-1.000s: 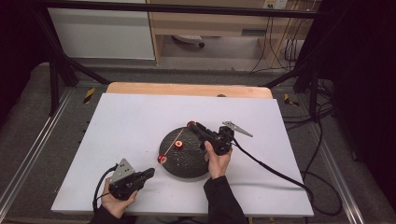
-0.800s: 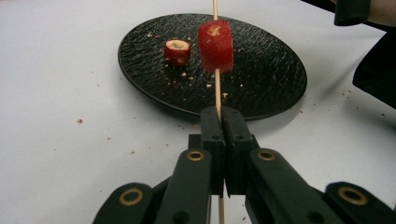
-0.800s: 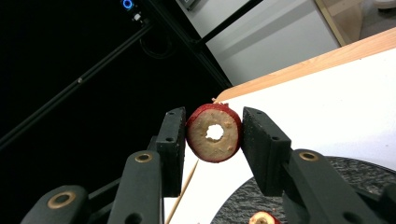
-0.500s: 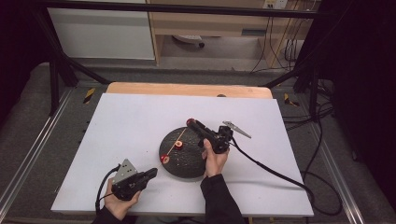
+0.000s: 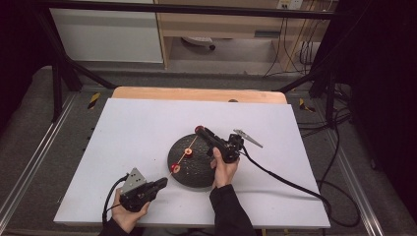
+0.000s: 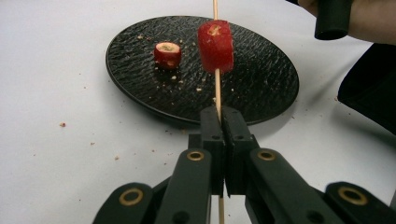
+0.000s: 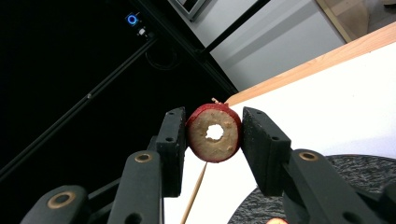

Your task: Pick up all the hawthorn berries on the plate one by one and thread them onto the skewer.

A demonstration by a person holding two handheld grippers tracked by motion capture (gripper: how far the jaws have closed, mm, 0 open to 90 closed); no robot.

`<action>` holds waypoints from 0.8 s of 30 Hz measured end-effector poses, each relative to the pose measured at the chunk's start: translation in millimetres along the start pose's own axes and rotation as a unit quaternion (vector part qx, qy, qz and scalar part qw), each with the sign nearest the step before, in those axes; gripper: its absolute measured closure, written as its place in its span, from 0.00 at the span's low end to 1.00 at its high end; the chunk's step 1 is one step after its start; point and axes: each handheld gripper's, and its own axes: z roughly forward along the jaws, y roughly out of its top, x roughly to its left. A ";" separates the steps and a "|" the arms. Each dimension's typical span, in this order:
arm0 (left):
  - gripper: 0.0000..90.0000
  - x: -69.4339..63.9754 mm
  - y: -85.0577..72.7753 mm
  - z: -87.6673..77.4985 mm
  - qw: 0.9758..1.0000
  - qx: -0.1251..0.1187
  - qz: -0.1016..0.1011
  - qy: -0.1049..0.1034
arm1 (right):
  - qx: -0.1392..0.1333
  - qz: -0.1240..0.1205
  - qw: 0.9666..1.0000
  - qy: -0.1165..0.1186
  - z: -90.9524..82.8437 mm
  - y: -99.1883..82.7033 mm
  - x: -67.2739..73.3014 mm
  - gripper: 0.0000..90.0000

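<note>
A white table (image 5: 137, 132) with a wooden far edge (image 5: 196, 94) was seen. Beyond it a white cabinet (image 5: 108, 34) stood at far left, cables (image 5: 295, 54) at far right.

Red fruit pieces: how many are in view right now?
3. One piece threaded on the skewer, one lying on the black plate, one clamped by the right gripper fingers.

Lab: black camera frame (image 5: 64, 73), cables (image 5: 295, 54)

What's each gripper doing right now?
Left gripper: shut on the skewer.
Right gripper: shut on a red fruit ring.
</note>
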 end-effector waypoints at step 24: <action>0.98 -6.3 1.8 7.8 0.999 -0.001 -0.039 0.002 | -0.004 0.006 1.000 0.001 2.0 -10.5 -1.5 0.68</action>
